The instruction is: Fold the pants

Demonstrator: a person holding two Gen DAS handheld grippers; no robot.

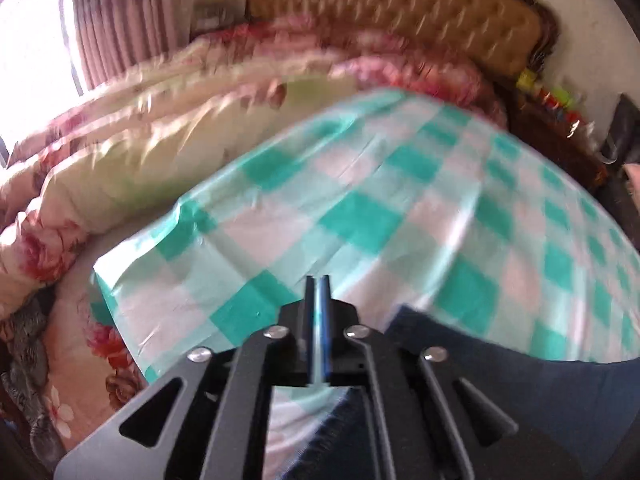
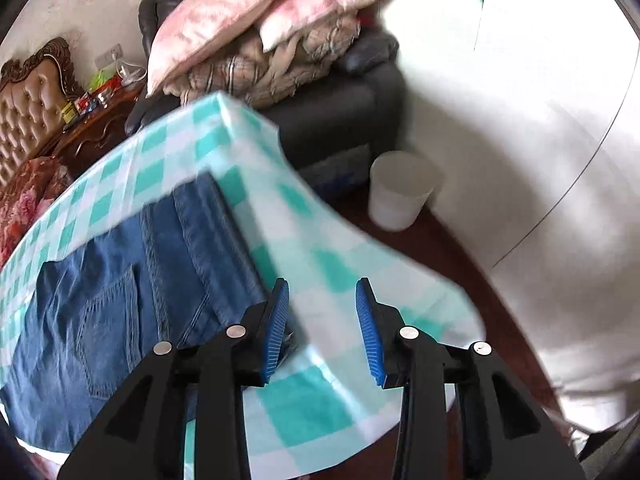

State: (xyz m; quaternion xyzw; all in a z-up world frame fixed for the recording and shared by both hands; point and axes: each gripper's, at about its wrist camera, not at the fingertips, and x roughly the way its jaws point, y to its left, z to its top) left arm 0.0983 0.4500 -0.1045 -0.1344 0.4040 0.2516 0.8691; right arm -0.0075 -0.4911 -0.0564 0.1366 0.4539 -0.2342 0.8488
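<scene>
Green-and-white checked cloth (image 2: 304, 240) covering desk, bedroom setting. Jeans (image 2: 120, 292) lying flat on cloth, back pocket showing, folded edge toward cloth's near corner. Beyond cloth: floral quilt (image 1: 120, 152), tufted headboard (image 1: 400, 8), dark armchair (image 2: 340, 108) carrying pink pillow (image 2: 248, 12). White bucket (image 2: 400, 190) standing on floor beside cloth's hanging edge.

Left tool (image 1: 318, 292) hovering over cloth, blue pads pressing together, clenched, nothing visibly between tips; denim lying just beneath its body.

Right tool (image 2: 323, 332) hanging released, pads wide apart, left pad overlapping jeans edge; contact unclear.

No legible writing.
</scene>
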